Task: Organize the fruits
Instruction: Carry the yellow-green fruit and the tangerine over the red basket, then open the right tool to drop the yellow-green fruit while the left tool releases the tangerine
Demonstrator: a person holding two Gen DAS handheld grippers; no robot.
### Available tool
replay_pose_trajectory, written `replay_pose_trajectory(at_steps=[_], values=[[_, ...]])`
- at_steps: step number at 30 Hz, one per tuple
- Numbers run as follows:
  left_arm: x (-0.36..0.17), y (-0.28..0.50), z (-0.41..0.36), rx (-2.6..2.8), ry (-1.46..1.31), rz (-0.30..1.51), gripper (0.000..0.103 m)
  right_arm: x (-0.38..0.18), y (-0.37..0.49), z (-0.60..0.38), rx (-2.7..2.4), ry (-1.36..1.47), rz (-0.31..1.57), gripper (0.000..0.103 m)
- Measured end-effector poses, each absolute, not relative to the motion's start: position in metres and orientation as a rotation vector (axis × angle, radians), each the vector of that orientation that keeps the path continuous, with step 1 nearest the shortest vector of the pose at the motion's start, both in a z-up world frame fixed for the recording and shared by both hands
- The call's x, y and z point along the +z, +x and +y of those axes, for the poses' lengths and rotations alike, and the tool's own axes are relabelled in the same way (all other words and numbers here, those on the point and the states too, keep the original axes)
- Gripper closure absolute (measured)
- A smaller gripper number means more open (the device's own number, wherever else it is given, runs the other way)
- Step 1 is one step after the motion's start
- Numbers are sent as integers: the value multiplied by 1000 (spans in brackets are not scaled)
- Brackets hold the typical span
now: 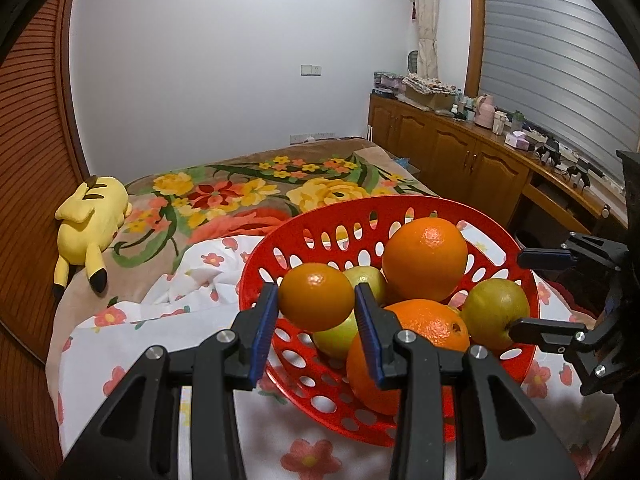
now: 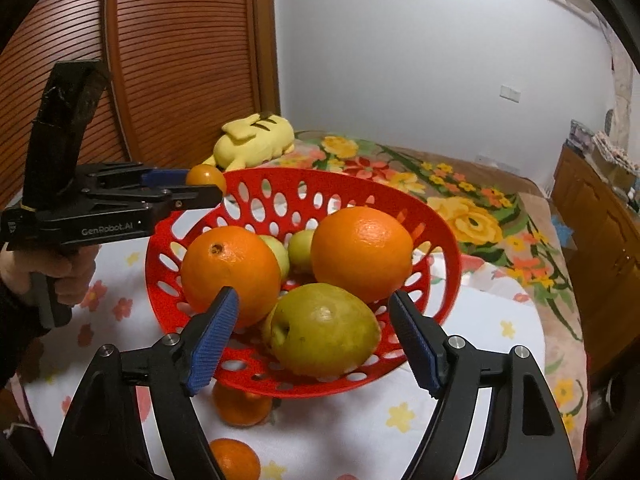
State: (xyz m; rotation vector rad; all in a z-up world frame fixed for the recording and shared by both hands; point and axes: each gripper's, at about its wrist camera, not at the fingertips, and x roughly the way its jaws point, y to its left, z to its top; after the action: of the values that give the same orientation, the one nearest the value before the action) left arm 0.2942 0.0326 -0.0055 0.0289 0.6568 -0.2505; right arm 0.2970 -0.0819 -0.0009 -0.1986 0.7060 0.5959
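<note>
Your left tongs are clamped on a small tangerine, held just above the near-left rim of the red basket. Your right tongs stand open around the green pear at the basket's front, pads clear of its skin on both sides.

To place the tangerine well, carry it further over the rim until it hangs above a gap between the fruits, lower it until it rests, and only then release; dropped from here it would likely strike the rim or roll off the large orange. Keep the right tongs free of the pear so the pile is not nudged. A second orange and two smaller green fruits already crowd the bowl, so judge the free pocket before descending.

Two more tangerines lie outside the basket on the white flowered sheet, one partly under the basket's front edge. The sheet covers a bed with a floral blanket; the soft surface may let the basket tip. A yellow plush toy lies near the slatted wardrobe, and a wooden cabinet runs along the window wall.
</note>
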Motion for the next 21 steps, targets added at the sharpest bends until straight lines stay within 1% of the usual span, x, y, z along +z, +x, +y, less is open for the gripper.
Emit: replay_pose_trajectory(at_steps=[21], values=[[-3, 302, 27, -250, 34, 646, 65, -3, 287, -89, 585, -188, 705, 23]])
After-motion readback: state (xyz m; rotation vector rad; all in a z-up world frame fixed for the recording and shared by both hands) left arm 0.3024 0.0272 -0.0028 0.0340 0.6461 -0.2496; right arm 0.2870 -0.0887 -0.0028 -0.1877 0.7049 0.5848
